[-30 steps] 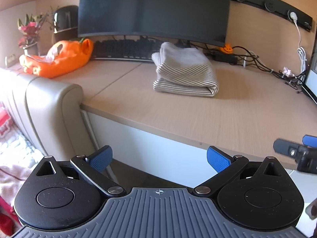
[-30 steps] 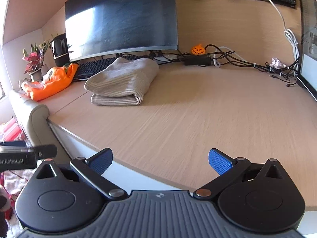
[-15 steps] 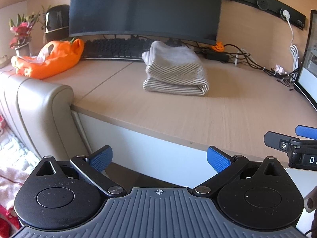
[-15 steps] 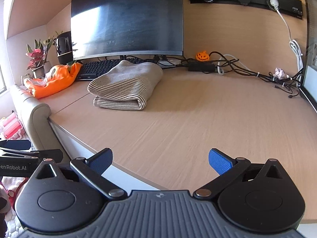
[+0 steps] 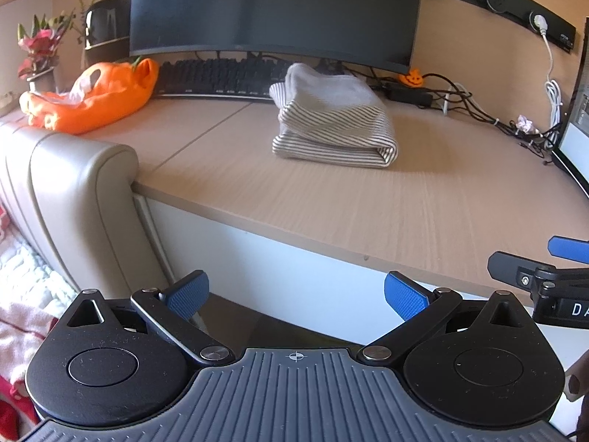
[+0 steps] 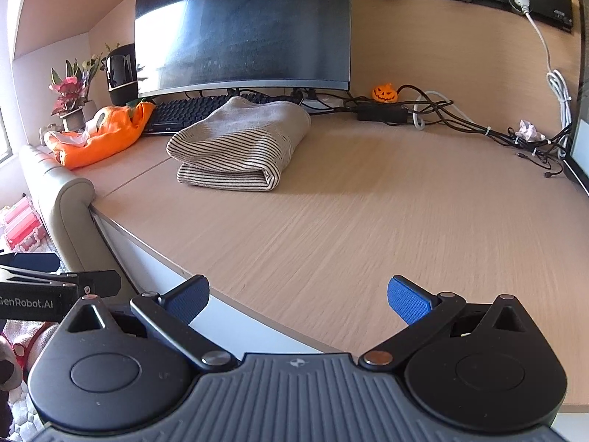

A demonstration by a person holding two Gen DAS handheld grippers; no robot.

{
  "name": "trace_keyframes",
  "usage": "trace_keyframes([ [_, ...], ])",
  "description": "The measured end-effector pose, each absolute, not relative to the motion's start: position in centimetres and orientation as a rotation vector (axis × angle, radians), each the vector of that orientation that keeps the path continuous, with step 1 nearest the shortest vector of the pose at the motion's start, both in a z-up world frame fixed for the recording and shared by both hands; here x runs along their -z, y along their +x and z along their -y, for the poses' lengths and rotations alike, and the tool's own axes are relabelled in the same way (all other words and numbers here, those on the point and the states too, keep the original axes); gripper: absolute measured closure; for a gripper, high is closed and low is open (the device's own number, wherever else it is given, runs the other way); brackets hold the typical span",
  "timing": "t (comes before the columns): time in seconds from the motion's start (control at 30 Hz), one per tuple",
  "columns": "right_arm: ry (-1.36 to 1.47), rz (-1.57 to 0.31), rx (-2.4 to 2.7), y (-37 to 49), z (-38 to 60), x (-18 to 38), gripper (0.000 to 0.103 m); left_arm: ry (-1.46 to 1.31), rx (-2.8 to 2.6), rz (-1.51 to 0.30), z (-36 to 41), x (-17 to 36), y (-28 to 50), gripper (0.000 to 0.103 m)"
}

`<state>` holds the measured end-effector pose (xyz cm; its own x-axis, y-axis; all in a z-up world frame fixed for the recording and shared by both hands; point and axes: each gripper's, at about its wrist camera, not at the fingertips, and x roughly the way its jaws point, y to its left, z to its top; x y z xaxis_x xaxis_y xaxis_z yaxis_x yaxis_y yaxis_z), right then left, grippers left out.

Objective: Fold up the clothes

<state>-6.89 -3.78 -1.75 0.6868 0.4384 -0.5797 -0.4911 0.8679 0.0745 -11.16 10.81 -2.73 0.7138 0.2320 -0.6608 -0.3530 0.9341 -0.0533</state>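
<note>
A folded striped garment (image 5: 333,125) lies on the wooden desk (image 5: 405,202), in front of the monitor; it also shows in the right wrist view (image 6: 239,143). A crumpled orange garment (image 5: 95,97) lies at the desk's far left, also in the right wrist view (image 6: 99,134). My left gripper (image 5: 296,294) is open and empty, held off the desk's front edge, well short of the striped garment. My right gripper (image 6: 298,296) is open and empty over the desk's front edge. Each gripper shows at the edge of the other's view.
A curved monitor (image 6: 243,25) and keyboard (image 5: 221,77) stand at the back. Cables (image 6: 460,118) and a small pumpkin figure (image 6: 384,93) lie at the back right. A flower pot (image 6: 71,110) stands far left. A beige padded headboard (image 5: 81,191) adjoins the desk's left edge.
Both grippers have moved a little closer to the desk and tilted up; the striped garment sits slightly nearer in both views. Both stay open.
</note>
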Motion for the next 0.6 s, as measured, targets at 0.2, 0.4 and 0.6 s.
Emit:
trace_keyframes([
  [0.2,-0.096,-0.644,-0.518,-6.6,3.6,2.1,0.0,-0.186,-0.328,-0.715,-11.1,3.0,-10.9,0.0],
  [0.4,-0.103,-0.658,-0.524,-6.0,3.4,2.4,0.0,-0.19,-0.33,-0.727,-11.4,3.2,-10.5,0.0],
  [0.6,-0.106,-0.677,-0.53,-5.3,3.1,2.8,0.0,-0.2,-0.327,-0.732,-11.8,3.5,-10.2,0.0],
])
